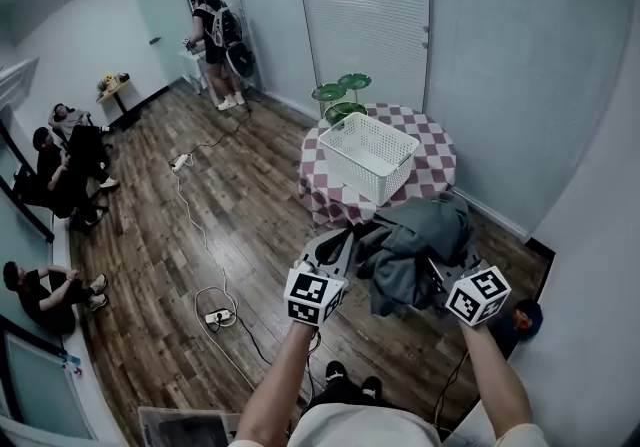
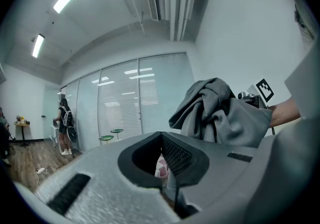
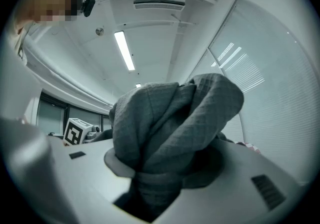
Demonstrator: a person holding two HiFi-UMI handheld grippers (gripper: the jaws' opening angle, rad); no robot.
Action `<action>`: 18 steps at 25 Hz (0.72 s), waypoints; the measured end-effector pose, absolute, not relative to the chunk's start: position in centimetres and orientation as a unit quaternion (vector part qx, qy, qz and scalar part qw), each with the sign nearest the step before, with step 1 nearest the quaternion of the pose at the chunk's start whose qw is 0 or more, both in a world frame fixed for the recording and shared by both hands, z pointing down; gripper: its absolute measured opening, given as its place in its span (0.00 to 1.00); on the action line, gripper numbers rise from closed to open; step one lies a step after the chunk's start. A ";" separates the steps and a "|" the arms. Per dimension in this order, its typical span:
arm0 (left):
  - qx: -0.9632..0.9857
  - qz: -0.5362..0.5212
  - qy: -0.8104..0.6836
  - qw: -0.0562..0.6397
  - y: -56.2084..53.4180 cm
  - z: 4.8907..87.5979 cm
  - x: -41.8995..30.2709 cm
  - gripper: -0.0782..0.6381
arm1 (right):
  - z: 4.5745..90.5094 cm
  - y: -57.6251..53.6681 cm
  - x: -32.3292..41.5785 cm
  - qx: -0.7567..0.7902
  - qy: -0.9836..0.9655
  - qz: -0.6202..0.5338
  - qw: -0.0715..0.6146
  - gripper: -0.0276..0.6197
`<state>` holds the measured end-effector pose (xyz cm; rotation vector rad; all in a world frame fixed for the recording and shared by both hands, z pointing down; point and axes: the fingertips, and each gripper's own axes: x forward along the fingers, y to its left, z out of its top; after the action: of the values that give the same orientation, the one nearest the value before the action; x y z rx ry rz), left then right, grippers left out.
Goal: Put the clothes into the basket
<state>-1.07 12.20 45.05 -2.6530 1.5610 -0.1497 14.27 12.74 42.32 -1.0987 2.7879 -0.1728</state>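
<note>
A bundle of grey clothes [image 1: 420, 235] hangs in the air between my two grippers, just in front of the round checkered table [image 1: 437, 171]. A white slatted basket [image 1: 368, 153] stands on that table, beyond the bundle. My right gripper [image 1: 432, 270] is shut on the clothes [image 3: 170, 123], which bulge out of its jaws [image 3: 160, 178]. My left gripper [image 1: 350, 240] meets the bundle's left edge. In the left gripper view its jaws [image 2: 167, 168] stand nearly together with a thin grey fold caught low between them, and the bulk of the clothes [image 2: 220, 113] hangs to the right.
Green round stands [image 1: 340, 90] sit behind the table by the glass wall. A cable and power strip [image 1: 218, 316] lie on the wooden floor at left. Seated people [image 1: 60, 165] line the left wall; one person [image 1: 215, 35] stands at the back.
</note>
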 end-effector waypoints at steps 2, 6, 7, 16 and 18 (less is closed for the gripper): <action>-0.859 -0.052 0.508 0.031 11.9 45.3 -1.3 0.13 | 42.3 12.3 14.3 -0.362 0.927 -0.056 0.073 0.35; -0.859 -0.060 0.508 0.036 10.7 45.6 -1.6 0.13 | 42.2 10.5 14.1 -0.363 0.928 -0.050 0.072 0.35; -0.859 -0.063 0.507 0.035 10.4 45.9 -1.7 0.13 | 42.3 10.2 14.1 -0.363 0.928 -0.050 0.071 0.35; -0.868 -0.051 0.494 0.005 6.3 47.6 -1.2 0.13 | 42.6 7.1 14.0 -0.394 0.914 -0.061 0.079 0.35; -0.872 -0.058 0.486 0.004 5.1 47.8 -0.7 0.13 | 42.3 6.1 13.8 -0.399 0.912 -0.055 0.081 0.35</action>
<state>-0.72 5.06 47.78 -2.7327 1.5238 -0.1804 13.84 6.13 42.27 -1.1915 2.7253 -0.1630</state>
